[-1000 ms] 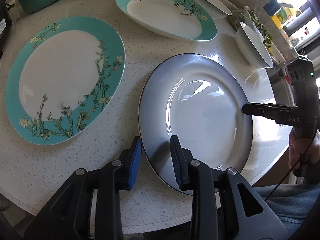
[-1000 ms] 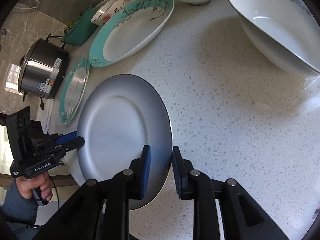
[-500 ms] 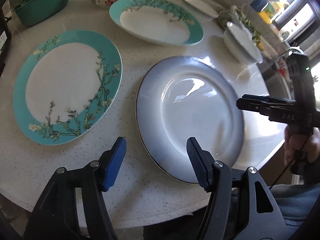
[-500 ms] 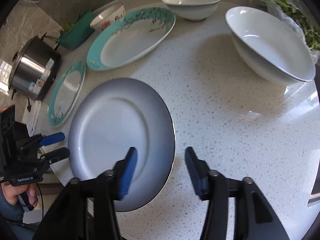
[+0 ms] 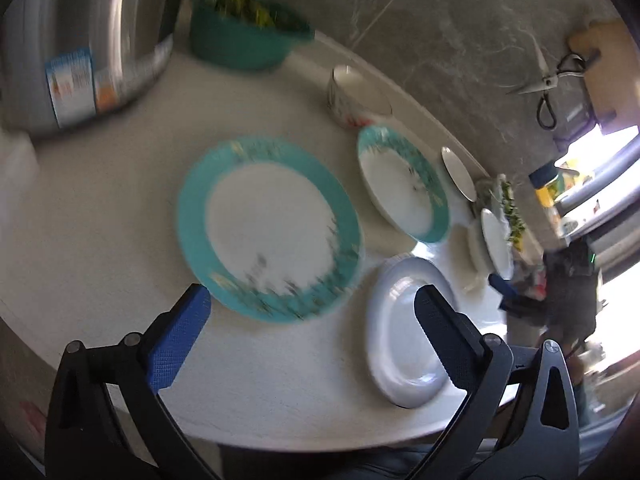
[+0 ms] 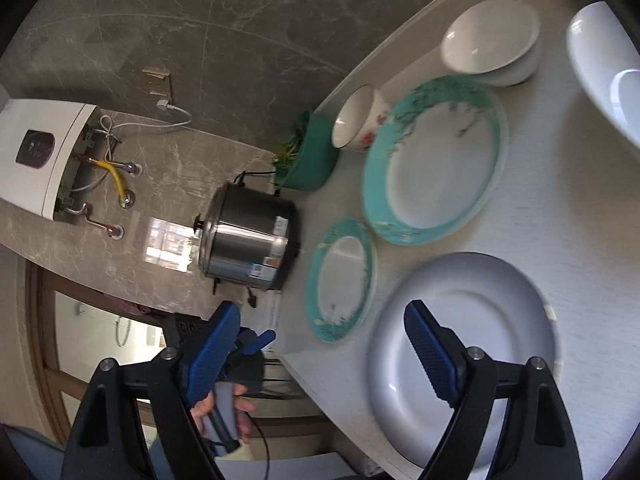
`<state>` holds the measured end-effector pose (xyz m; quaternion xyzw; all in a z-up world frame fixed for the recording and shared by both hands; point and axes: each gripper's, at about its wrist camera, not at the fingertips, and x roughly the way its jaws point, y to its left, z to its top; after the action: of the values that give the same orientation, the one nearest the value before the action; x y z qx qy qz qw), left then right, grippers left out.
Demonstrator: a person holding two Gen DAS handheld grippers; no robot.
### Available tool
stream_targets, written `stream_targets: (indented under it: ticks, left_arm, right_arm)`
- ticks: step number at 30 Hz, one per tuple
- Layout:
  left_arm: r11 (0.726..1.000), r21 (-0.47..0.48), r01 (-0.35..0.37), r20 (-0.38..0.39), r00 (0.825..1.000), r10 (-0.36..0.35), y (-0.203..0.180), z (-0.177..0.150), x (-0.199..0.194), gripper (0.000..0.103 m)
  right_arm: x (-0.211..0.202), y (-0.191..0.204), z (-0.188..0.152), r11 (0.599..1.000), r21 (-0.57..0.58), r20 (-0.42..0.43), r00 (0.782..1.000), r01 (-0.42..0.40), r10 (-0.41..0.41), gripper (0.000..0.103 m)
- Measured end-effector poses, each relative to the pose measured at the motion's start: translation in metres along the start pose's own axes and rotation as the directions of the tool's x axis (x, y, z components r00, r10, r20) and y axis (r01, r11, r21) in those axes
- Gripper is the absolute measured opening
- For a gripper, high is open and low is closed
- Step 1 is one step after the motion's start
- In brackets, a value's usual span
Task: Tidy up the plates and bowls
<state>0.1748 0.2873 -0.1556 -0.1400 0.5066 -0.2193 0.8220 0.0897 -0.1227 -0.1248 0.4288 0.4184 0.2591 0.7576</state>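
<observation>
Our left gripper [image 5: 312, 312] stands wide open, its jaws having just been opening, and nothing sits between the blue pads [image 5: 178, 338]; it touches no dish. From its own view it hangs above the near edge of the worktop [image 5: 100, 240], with the flat teal plate [image 5: 268, 228] showing in the gap between the fingers. Our right gripper [image 6: 320, 340] is also open wide, its jaws likewise just opening, and it holds nothing. One of its fingers lies over the grey plate [image 6: 472, 340] in the picture, but we cannot tell whether it touches; the other finger hangs off the worktop's edge, in front of the left gripper and the hand [image 6: 236, 408] that carries it.

The grey plate lies flat on the worktop close to the near edge, free of both grippers, pale blue-grey with a glossy well. Just beside it lies the flat teal plate, white in the middle with a teal rim and a sprig pattern, blurred in the left view. Behind these sits a deeper teal plate [image 6: 436, 160] of the same pattern, apart from both. Next to it stands a flowered bowl [image 6: 356, 124], and further along a white bowl [image 6: 492, 44] and a large white bowl [image 6: 604, 68] at the picture's edge. A green basin [image 6: 312, 156] of greens and a steel cooker [image 6: 248, 236] stand at the far end of the worktop by the grey wall.
</observation>
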Motion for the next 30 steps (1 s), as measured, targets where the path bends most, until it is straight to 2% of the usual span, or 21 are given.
stream_targets:
  ticks: [3, 5, 7, 10, 12, 14, 16, 19, 21, 24, 26, 29, 30]
  left_arm:
    - [0.998, 0.065, -0.024, 0.061, 0.998, 0.020, 0.009, 0.010, -0.005, 0.103]
    - [0.998, 0.058, -0.028, 0.022, 0.999, 0.027, 0.019, 0.021, 0.005, 0.103]
    - [0.998, 0.060, 0.008, -0.046, 0.999, -0.006, 0.034, 0.031, 0.020, 0.103]
    - [0.991, 0.132, -0.021, -0.161, 0.986, 0.043, 0.051, 0.046, 0.041, 0.103]
    - [0.986, 0.164, 0.015, -0.185, 0.983, 0.016, 0.061, 0.057, 0.046, 0.103]
    - [0.984, 0.175, 0.017, -0.202, 0.979, 0.019, 0.071, 0.065, 0.050, 0.102]
    - [0.982, 0.186, 0.038, -0.221, 0.975, 0.004, 0.078, 0.071, 0.055, 0.102]
    - [0.974, 0.226, 0.001, -0.237, 0.970, 0.054, 0.085, 0.077, 0.066, 0.101]
    - [0.976, 0.218, 0.010, -0.251, 0.967, 0.046, 0.089, 0.081, 0.073, 0.099]
    - [0.973, 0.226, 0.039, -0.280, 0.960, 0.027, 0.090, 0.085, 0.085, 0.091]
    - [0.972, 0.231, 0.052, -0.300, 0.954, 0.020, 0.090, 0.086, 0.092, 0.075]
    - [0.974, 0.220, 0.059, -0.326, 0.945, 0.017, 0.091, 0.085, 0.103, 0.062]
    - [0.974, 0.217, 0.065, -0.334, 0.942, 0.012, 0.092, 0.085, 0.105, 0.061]
  right_arm:
    - [0.031, 0.018, 0.010, 0.999, -0.050, -0.027, 0.999, 0.016, -0.018, 0.088]
    - [0.049, 0.024, 0.012, 0.997, -0.063, -0.044, 0.998, 0.034, -0.036, 0.089]
    - [0.069, 0.022, 0.016, 0.997, -0.053, -0.059, 0.996, 0.058, -0.061, 0.089]
    - [0.095, 0.013, 0.013, 0.993, -0.010, -0.077, 0.990, 0.115, -0.115, 0.089]
    - [0.105, 0.010, 0.015, 0.994, -0.006, -0.090, 0.990, 0.110, -0.110, 0.088]
    - [0.119, 0.011, 0.016, 0.986, -0.032, -0.107, 0.980, 0.164, -0.167, 0.086]
    - [0.128, 0.009, 0.016, 0.984, -0.018, -0.121, 0.977, 0.176, -0.177, 0.084]
    - [0.143, 0.009, 0.018, 0.975, -0.033, -0.138, 0.965, 0.219, -0.222, 0.083]
    - [0.151, 0.003, 0.018, 0.966, -0.026, -0.156, 0.954, 0.257, -0.258, 0.081]
    - [0.155, -0.008, 0.018, 0.960, 0.001, -0.168, 0.947, 0.279, -0.275, 0.079]
    - [0.156, -0.012, 0.017, 0.959, 0.012, -0.177, 0.945, 0.283, -0.276, 0.078]
    - [0.160, -0.015, 0.016, 0.959, 0.013, -0.195, 0.942, 0.281, -0.274, 0.076]
    - [0.161, -0.015, 0.016, 0.960, 0.016, -0.200, 0.942, 0.280, -0.271, 0.075]
